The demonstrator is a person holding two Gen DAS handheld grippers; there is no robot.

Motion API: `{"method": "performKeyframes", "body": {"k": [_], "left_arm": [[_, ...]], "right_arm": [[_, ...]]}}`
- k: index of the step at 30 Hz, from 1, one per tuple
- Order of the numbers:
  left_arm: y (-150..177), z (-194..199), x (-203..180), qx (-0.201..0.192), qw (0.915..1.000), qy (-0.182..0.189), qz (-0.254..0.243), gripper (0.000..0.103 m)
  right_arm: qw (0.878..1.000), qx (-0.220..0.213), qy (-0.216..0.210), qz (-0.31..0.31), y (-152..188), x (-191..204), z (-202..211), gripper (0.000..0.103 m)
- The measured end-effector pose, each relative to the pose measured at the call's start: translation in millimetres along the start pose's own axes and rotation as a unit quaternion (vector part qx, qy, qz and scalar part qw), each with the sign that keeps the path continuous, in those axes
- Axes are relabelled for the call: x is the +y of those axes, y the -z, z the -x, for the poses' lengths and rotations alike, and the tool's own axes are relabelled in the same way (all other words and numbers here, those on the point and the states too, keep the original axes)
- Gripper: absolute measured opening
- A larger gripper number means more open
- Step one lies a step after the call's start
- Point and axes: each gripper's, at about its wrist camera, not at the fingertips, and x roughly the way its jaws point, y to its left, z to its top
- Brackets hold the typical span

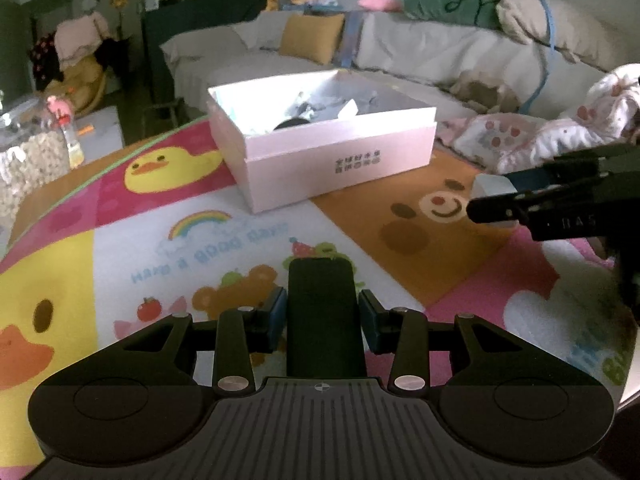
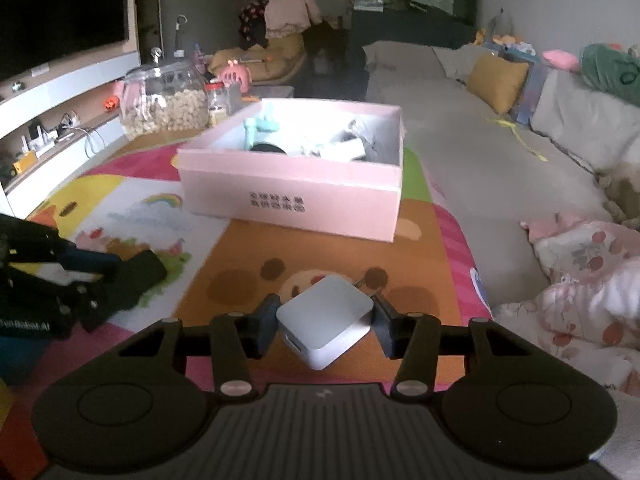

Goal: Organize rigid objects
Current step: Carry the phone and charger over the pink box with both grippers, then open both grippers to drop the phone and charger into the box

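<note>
Charger block (image 2: 326,316) sits between the pads of the right hand-held gripper (image 2: 325,320), clamped corner-on just above the play mat (image 2: 240,264), probably so it can go into the pink box (image 2: 296,200) ahead. Left hand-held gripper (image 1: 321,320) grips a dark flat thing (image 1: 322,312), likely headed there too.

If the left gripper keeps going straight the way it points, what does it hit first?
Probably the play mat: the left gripper, shut on a black block, points down at it. The pink box lies further along that line; depth is unclear.
</note>
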Motion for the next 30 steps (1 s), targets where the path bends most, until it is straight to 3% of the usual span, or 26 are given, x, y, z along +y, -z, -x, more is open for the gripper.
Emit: {"method": "performKeyframes", "body": {"k": [5, 10, 12, 15, 16, 18, 22, 26, 30], "left_arm": [[-21.1, 18.3, 5.8, -0.041, 0.9991, 0.011, 0.008, 0.043], [-86.7, 19.6, 23.0, -0.112, 0.9934, 0.021, 0.008, 0.043], [-116.9, 8.7, 28.3, -0.136, 0.9904, 0.023, -0.003, 0.043], [-155.9, -19.2, 37.8, -0.161, 0.9859, 0.039, 0.022, 0.044], [-168.4, -37.1, 42.8, -0.153, 0.9862, 0.051, 0.038, 0.044], [-183.9, -75.1, 48.1, -0.106, 0.9911, 0.04, 0.07, 0.044], [-179.7, -119.0, 50.3, -0.058, 0.9939, 0.031, 0.089, 0.042], [-167.1, -119.4, 47.8, -0.061, 0.9948, 0.039, 0.072, 0.042], [-150.8, -84.0, 48.6, -0.084, 0.9939, 0.028, 0.066, 0.042]], "right_arm": [[0.999, -0.031, 0.0, 0.014, -13.8, 8.4, 17.6, 0.049], [0.997, -0.077, -0.002, -0.007, -56.7, -0.1, 16.4, 0.049], [0.996, -0.087, 0.006, -0.011, -75.9, -2.2, 5.9, 0.049], [0.996, -0.088, 0.011, -0.017, -103.1, -4.1, -17.4, 0.05], [0.996, -0.09, 0.005, -0.02, -110.8, -6.0, -26.1, 0.05], [0.997, -0.076, 0.006, -0.032, -122.1, -8.7, -43.1, 0.054], [0.997, -0.055, 0.007, -0.047, -116.7, -9.0, -52.2, 0.069], [0.998, -0.052, 0.022, -0.022, -89.3, 0.5, -43.6, 0.07], [0.998, -0.053, 0.023, -0.009, -71.4, 12.9, -30.4, 0.072]]}}
